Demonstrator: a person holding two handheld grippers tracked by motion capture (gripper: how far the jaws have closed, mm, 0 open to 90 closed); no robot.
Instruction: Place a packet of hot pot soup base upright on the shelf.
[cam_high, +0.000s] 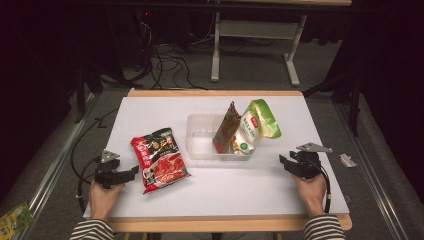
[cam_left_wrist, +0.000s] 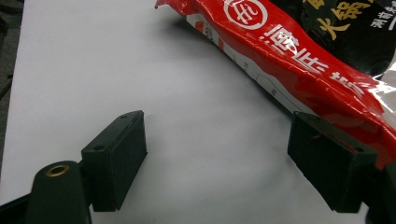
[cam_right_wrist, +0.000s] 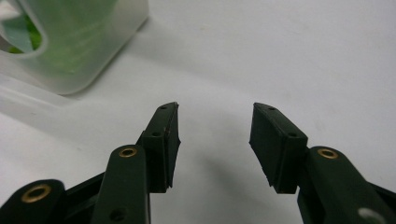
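Note:
A red and black snack bag (cam_high: 159, 160) lies flat on the white table top (cam_high: 165, 112), left of centre. My left gripper (cam_high: 131, 171) rests on the table just left of that bag, open, with bare table between its pads; in the left gripper view the red bag (cam_left_wrist: 299, 60) runs beside the right pad (cam_left_wrist: 327, 158). A clear plastic tub (cam_high: 200, 142) in the middle holds a brown pouch (cam_high: 226, 129) and a green and white bag (cam_high: 255, 127), both leaning upright. My right gripper (cam_high: 284, 161) sits low to the right of the tub, open and empty (cam_right_wrist: 215, 140).
The tub's corner (cam_right_wrist: 79, 56) shows at the upper left of the right gripper view, with green packaging behind its wall. A small silver scrap (cam_high: 348, 160) lies off the table's right edge. A green packet (cam_high: 12, 220) lies on the floor at the lower left. Cables trail on the floor behind.

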